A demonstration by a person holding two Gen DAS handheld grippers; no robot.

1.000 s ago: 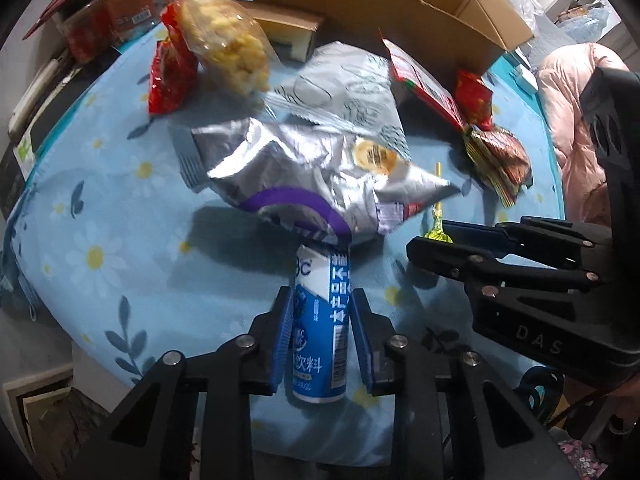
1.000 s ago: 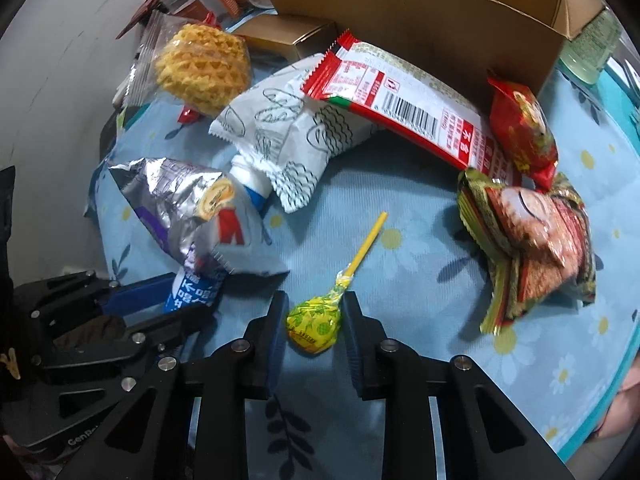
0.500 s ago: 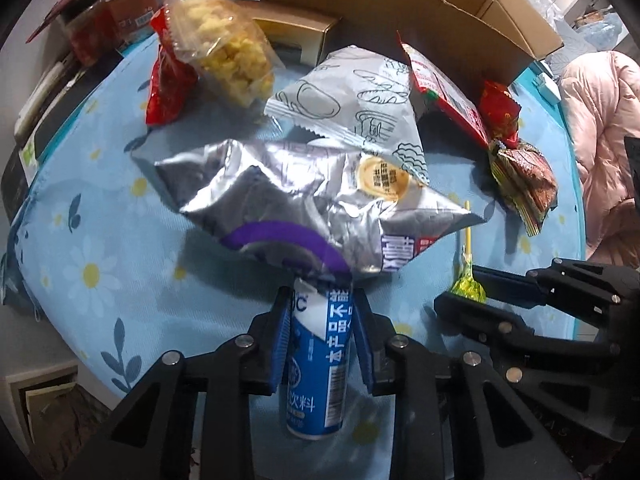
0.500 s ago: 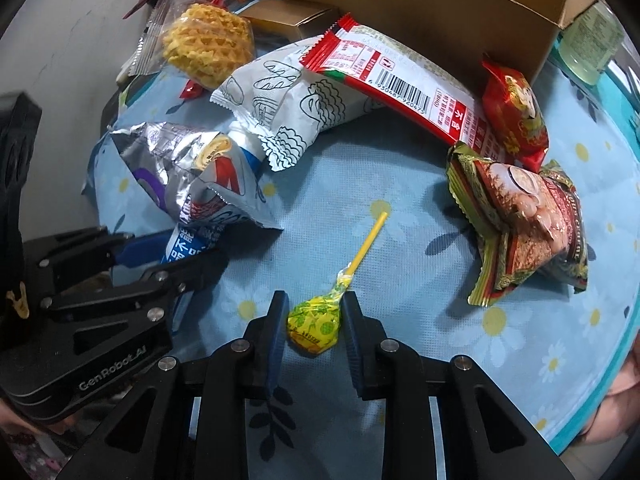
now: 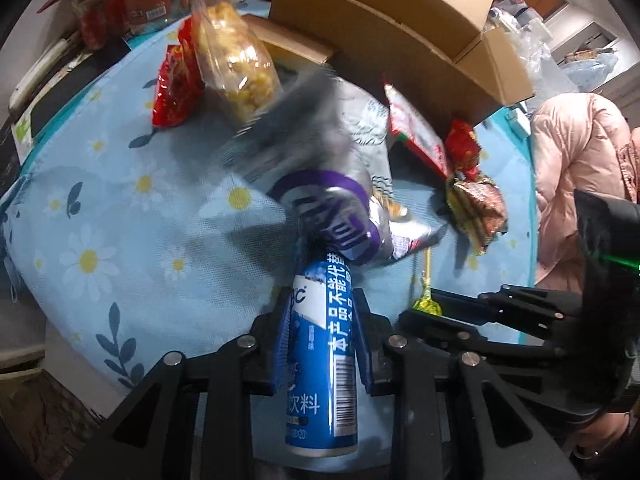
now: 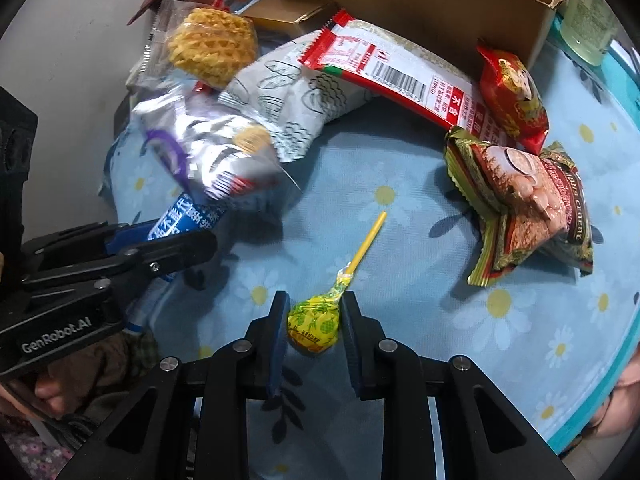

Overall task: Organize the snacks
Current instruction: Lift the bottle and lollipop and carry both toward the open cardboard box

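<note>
My left gripper (image 5: 320, 304) is shut on a blue and white drink bottle (image 5: 320, 364), which also shows at the left of the right wrist view (image 6: 176, 220). A silver bag with a purple band (image 5: 320, 184) rests over the bottle's far end and looks blurred. My right gripper (image 6: 314, 308) is shut on the head of a yellow-wrapped lollipop (image 6: 314, 326); its yellow stick points away over the cloth. In the left wrist view the lollipop (image 5: 426, 304) sits at the right gripper's tips.
An open cardboard box (image 5: 400, 32) stands at the back of the blue daisy tablecloth (image 5: 120, 220). Around it lie a waffle bag (image 6: 212, 48), a white patterned bag (image 6: 296, 100), a red-and-white packet (image 6: 400, 76), a red pouch (image 6: 516, 100) and a green-edged pack (image 6: 528, 200). A pink jacket (image 5: 580, 160) hangs at right.
The left gripper has lifted and rolled with the bottle, and the silver bag on it has tipped and swung toward the far right. The right gripper and lollipop have stayed put.
</note>
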